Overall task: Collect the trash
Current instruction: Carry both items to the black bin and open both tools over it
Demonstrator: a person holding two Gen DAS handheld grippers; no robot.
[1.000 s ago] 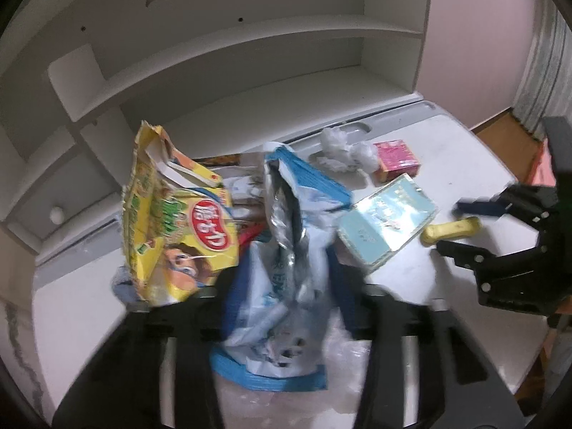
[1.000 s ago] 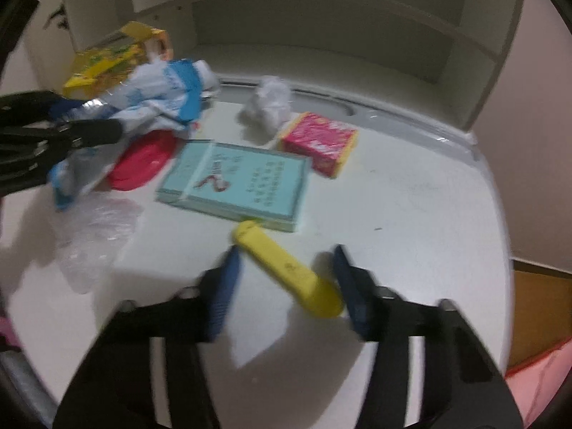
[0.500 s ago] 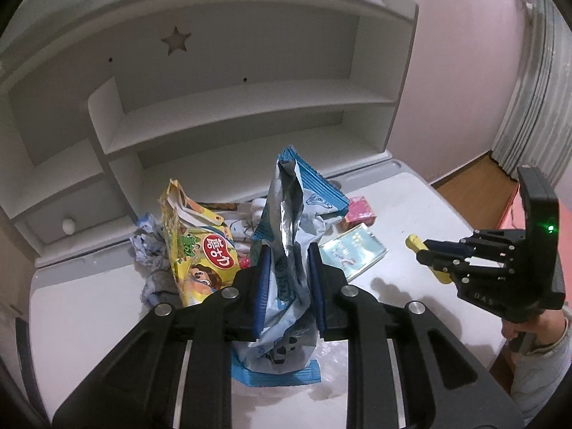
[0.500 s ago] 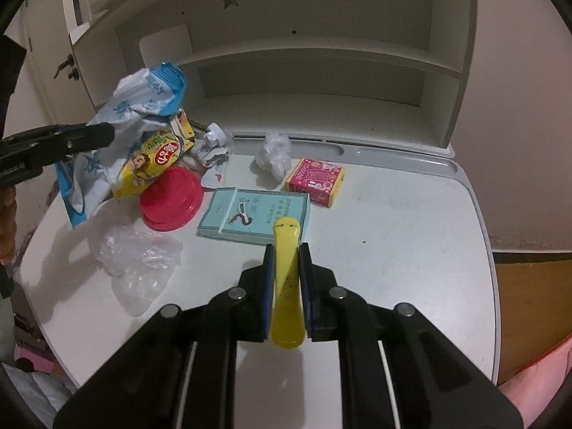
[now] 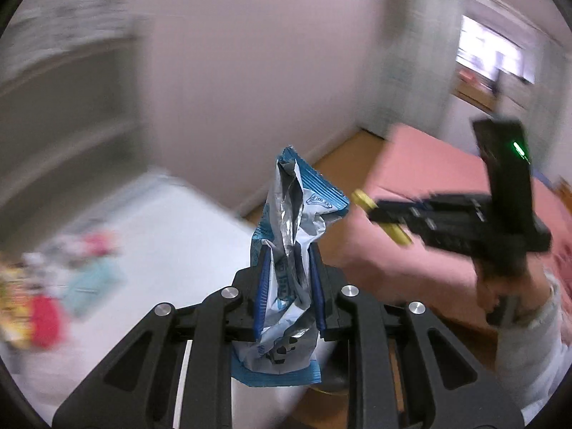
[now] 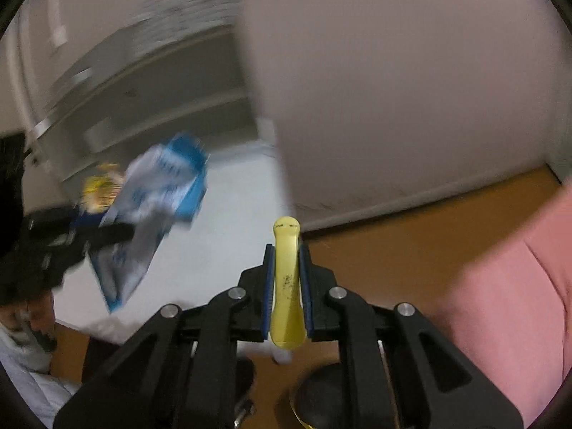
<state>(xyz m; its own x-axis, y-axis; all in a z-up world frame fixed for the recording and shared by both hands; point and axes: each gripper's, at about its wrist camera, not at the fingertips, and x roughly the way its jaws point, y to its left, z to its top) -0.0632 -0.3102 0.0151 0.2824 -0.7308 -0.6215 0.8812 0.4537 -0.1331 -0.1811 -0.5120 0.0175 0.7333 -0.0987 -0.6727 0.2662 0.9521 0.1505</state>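
- Left wrist view: my left gripper (image 5: 290, 287) is clamped on the blue-and-white snack wrapper (image 5: 289, 268), its pads pressing the crumpled middle of the bag.
- The wrapper stands upright between the fingers, long axis running away from me, torn silver-lined mouth at the far end and sealed blue edge hanging at the near end.
- It is empty foil, light and floppy, so I judge it could slip if I loosen at all.
- To the right, my right gripper (image 5: 389, 214) holds the yellow piece (image 5: 379, 216) out over the pink bed (image 5: 429, 186), off the white surface (image 5: 171, 221).
- Blurred litter is on the surface at far left; I cannot make out the items.
- Right wrist view: my right gripper (image 6: 286, 286) is fully closed on the yellow piece (image 6: 286, 279), a smooth elongated plastic thing with a rounded far tip and dark specks.
- Its long axis lies along my fingers, tip far, butt near.
- Below and near, a dark round shape shows between the gripper arms; it may be a bin, but I cannot tell.
- If so, the drop lies straight down and near, and the right hand looks closer.
- At left, my left gripper (image 6: 107, 232) carries the wrapper (image 6: 157, 193) above the surface's (image 6: 221, 221) near edge.
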